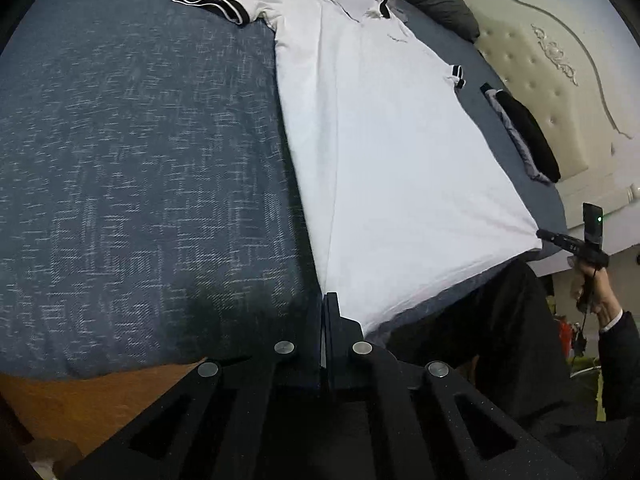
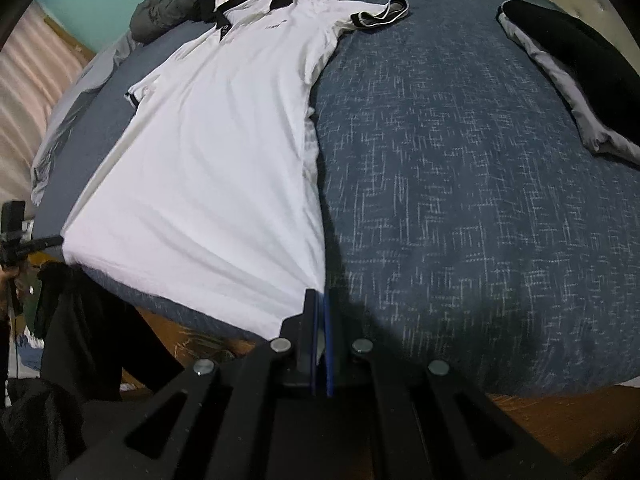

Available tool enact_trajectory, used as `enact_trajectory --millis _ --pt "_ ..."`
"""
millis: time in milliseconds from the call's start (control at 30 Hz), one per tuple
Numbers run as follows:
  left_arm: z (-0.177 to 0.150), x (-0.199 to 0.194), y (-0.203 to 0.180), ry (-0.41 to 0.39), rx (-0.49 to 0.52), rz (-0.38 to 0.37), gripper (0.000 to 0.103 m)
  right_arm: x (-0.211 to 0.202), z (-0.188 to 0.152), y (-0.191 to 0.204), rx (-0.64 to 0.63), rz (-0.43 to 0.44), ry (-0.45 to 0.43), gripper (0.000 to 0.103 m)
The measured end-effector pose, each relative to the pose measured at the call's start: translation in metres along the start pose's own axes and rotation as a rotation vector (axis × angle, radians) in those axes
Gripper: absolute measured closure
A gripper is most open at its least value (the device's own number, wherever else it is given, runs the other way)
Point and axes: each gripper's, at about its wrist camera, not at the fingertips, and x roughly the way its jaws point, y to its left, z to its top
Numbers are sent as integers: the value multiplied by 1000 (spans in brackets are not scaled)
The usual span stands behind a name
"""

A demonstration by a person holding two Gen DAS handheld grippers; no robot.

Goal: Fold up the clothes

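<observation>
Tongs, left and right, each clamp a hem corner of the white polo shirt with black collar at six o'clock. It lies flat on the blue woven bedspread, long axis running toward twelve, collar farthest.

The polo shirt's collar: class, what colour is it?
Black with a thin white edge, on the white polo shirt's collar; clearest in the right wrist view.
</observation>
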Motion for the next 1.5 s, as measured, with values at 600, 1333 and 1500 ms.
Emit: enact_trajectory --millis 600,1333,1500 --pt "2 39 4 31 -77 -29 70 6 5 -9 82 63 -43 85" --pt "16 38 -18 79 -13 10 102 13 -17 -1 6 44 37 100" --pt "17 50 -15 82 -50 6 102 18 -19 5 12 82 27 99"
